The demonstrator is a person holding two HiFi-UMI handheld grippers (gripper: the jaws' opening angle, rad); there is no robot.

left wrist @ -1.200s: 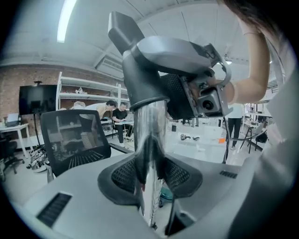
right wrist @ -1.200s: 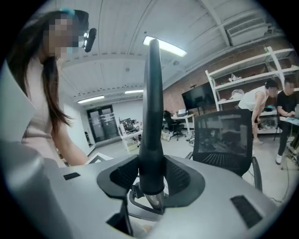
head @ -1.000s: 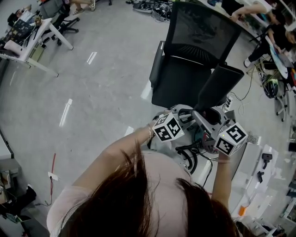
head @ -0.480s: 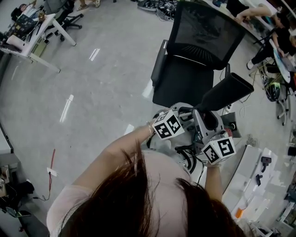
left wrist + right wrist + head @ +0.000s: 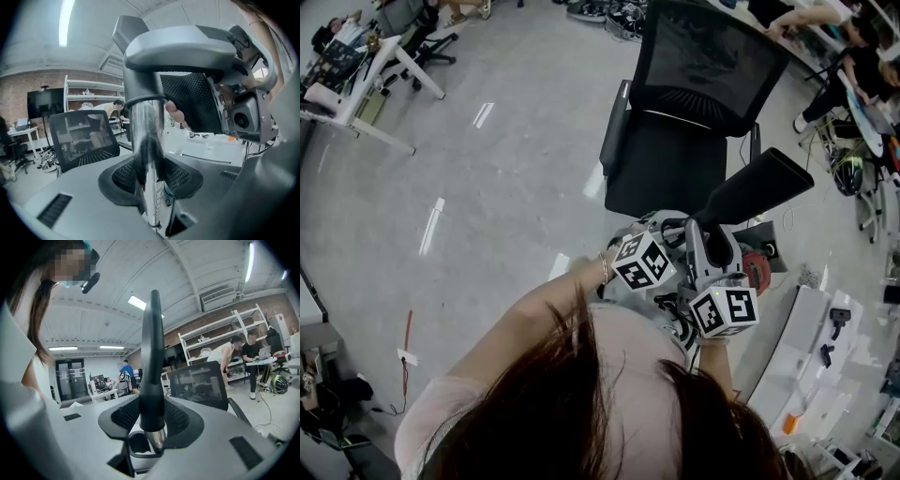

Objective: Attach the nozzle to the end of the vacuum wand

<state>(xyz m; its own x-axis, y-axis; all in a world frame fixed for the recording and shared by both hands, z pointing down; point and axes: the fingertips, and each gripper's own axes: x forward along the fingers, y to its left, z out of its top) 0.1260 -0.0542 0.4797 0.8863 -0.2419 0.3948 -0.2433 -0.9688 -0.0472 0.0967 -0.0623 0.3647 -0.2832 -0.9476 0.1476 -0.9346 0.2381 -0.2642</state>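
Left gripper (image 5: pixel 149 187) is clamped on the chrome vacuum wand (image 5: pixel 146 131); right gripper (image 5: pixel 152 427), its jaws just closed further, is clamped on the black nozzle (image 5: pixel 152 362).

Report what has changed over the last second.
The right gripper turned, swinging the nozzle tip rightward in the head view, off the chair seat; its marker cube slid down-left. Its jaws have just been closing, with the nozzle between them. The left gripper stayed clamped on the wand; the chair is unmoved.
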